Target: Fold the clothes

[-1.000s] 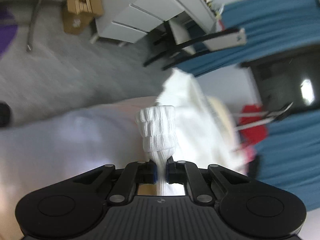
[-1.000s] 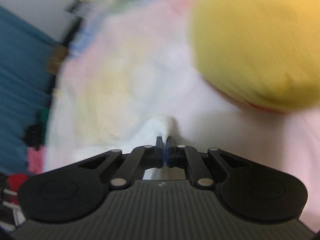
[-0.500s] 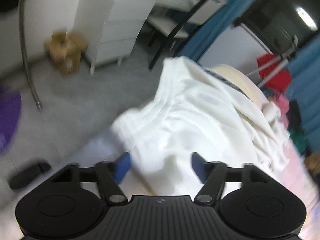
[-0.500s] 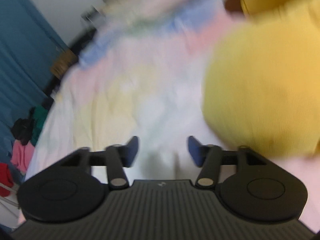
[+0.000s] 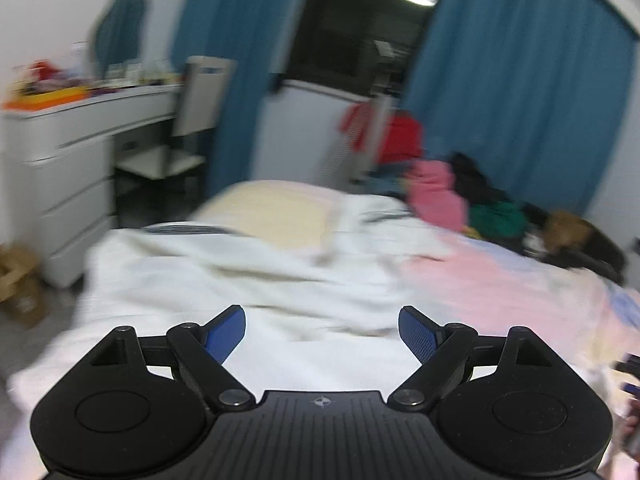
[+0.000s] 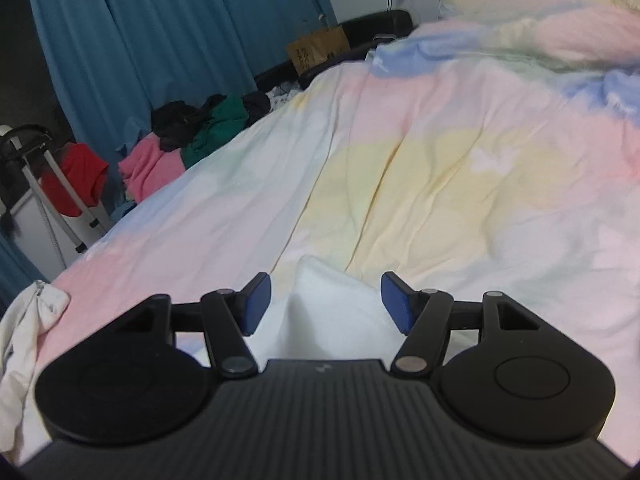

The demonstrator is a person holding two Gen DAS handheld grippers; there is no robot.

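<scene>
A white garment [image 5: 240,272] lies spread and rumpled on the bed in the left wrist view, which is blurred. My left gripper [image 5: 320,314] hovers above it, its jaws opening wide with nothing between the blue pads [image 5: 224,336]. In the right wrist view a folded corner of white cloth [image 6: 328,316] rests on the pastel bedcover [image 6: 420,160] between the fingers of my right gripper [image 6: 324,282]. That gripper is open and its pads stand clear of the cloth on both sides.
A pile of pink, green and black clothes [image 6: 192,136] sits at the bed's far edge by blue curtains. Another white garment [image 6: 24,328] hangs off the bed at left. A white dresser [image 5: 60,168], a chair [image 5: 192,120] and a cardboard box [image 5: 20,280] stand beside the bed.
Both grippers were shut on white cloth and have let go. The left one rose, rolled and swung away from it. The right one rolled level; the yellow garment has left its view.
</scene>
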